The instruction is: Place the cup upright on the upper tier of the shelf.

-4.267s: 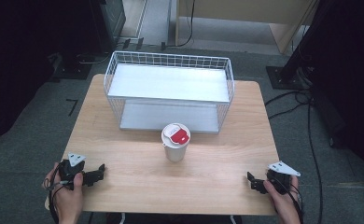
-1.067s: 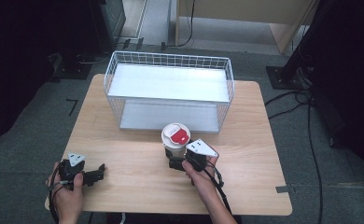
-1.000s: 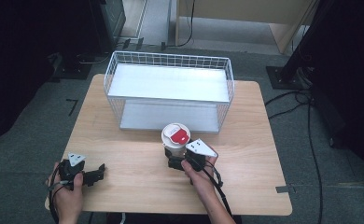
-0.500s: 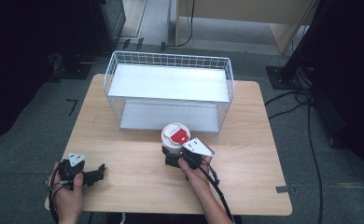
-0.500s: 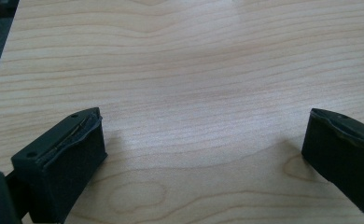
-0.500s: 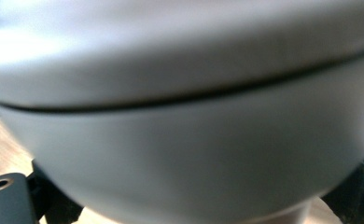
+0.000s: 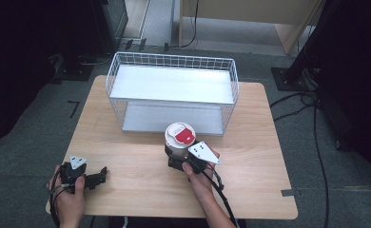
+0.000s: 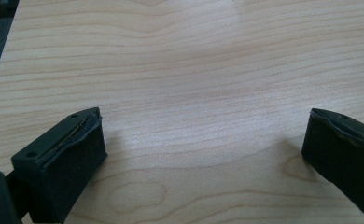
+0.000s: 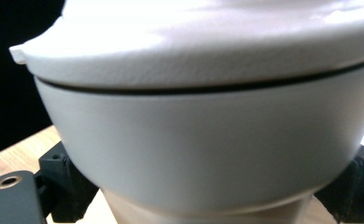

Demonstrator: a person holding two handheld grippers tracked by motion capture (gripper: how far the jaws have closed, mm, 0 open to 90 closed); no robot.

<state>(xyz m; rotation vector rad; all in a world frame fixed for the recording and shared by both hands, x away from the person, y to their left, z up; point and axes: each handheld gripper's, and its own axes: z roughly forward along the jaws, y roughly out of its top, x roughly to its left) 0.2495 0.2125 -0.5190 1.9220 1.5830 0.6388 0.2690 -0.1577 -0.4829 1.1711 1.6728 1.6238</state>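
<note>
A white cup point(image 7: 179, 142) with a lid carrying a red label stands upright on the wooden table point(image 7: 136, 161), near the middle and just in front of the near side of a white wire basket point(image 7: 171, 95). From the high view the cup and the basket look close together, but whether they touch cannot be told.

The right gripper point(image 7: 174, 160) is at the cup's near side, low on the body, held by the person's right hand point(image 7: 199, 176), with its grey three-cornered plate just right of the cup. In the right gripper view the cup point(image 9: 208, 130) sits very close to the camera – its white lid overhangs a pale tapered wall, and a black jaw stands at either side of the narrower lower part. The jaws are around the cup and look pressed against its wall at both sides, so the grip appears clamped on it. The cup's base is out of sight there, and the high view does not settle whether it rests on the table or is just off it.

The left gripper point(image 7: 98, 176) lies at the near left corner of the table, well apart from the cup, held in the left hand point(image 7: 68, 192). In the left gripper view its jaws stand wide apart over bare wood – nothing is between them point(image 8: 203, 149)

The basket sits at the far middle of the table with a white floor panel inside
</note>
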